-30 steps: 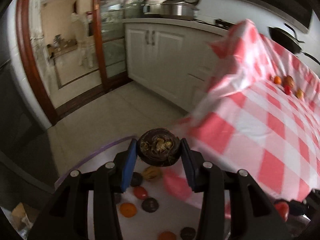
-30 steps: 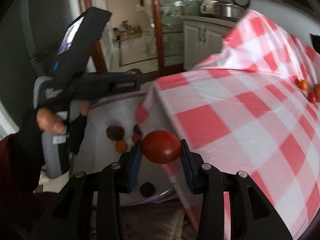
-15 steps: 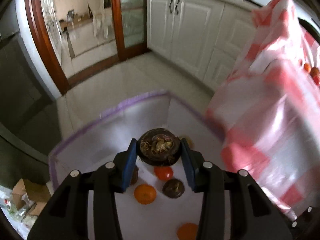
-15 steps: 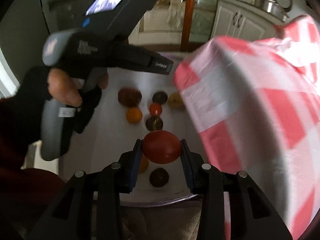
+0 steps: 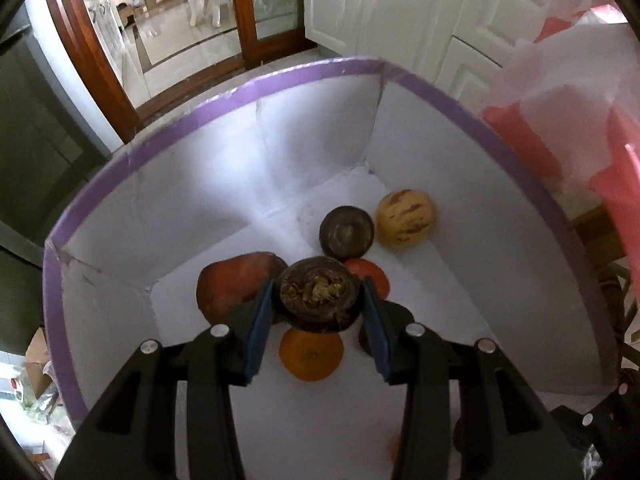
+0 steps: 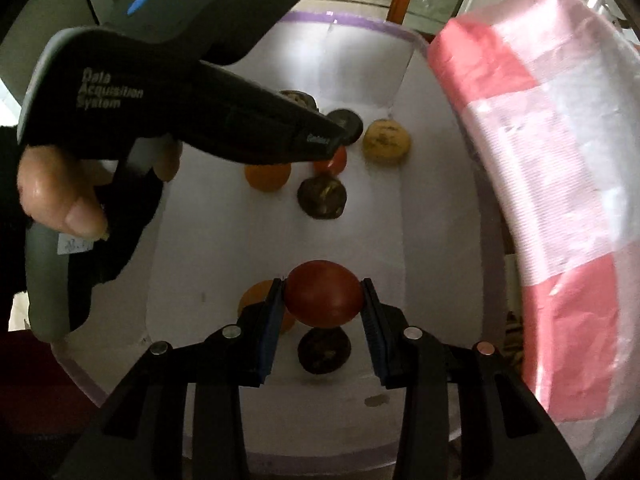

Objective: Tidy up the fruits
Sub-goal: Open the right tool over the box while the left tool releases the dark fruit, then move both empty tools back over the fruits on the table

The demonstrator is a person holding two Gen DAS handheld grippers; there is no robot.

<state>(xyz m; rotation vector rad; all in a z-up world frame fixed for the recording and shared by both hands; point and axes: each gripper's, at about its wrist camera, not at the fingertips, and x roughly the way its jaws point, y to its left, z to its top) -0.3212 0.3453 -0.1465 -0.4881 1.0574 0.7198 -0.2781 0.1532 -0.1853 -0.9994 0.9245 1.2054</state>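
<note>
My left gripper is shut on a dark brown mangosteen and points down into a white box with a purple rim. Under it lie an orange, a red-brown fruit, a red tomato, a second dark mangosteen and a yellow striped fruit. My right gripper is shut on a red tomato above the same box. Below it rest a dark fruit and an orange. The left gripper's body crosses the right wrist view, held by a hand.
A red and white checked tablecloth hangs down right beside the box, its edge close to the box wall. White cabinets and a wooden door frame stand beyond the box. Bare white floor of the box lies near its front.
Both grippers have come down from beside the tablecloth into the box, each still gripping its fruit. The fruits on the box floor now look much closer.
</note>
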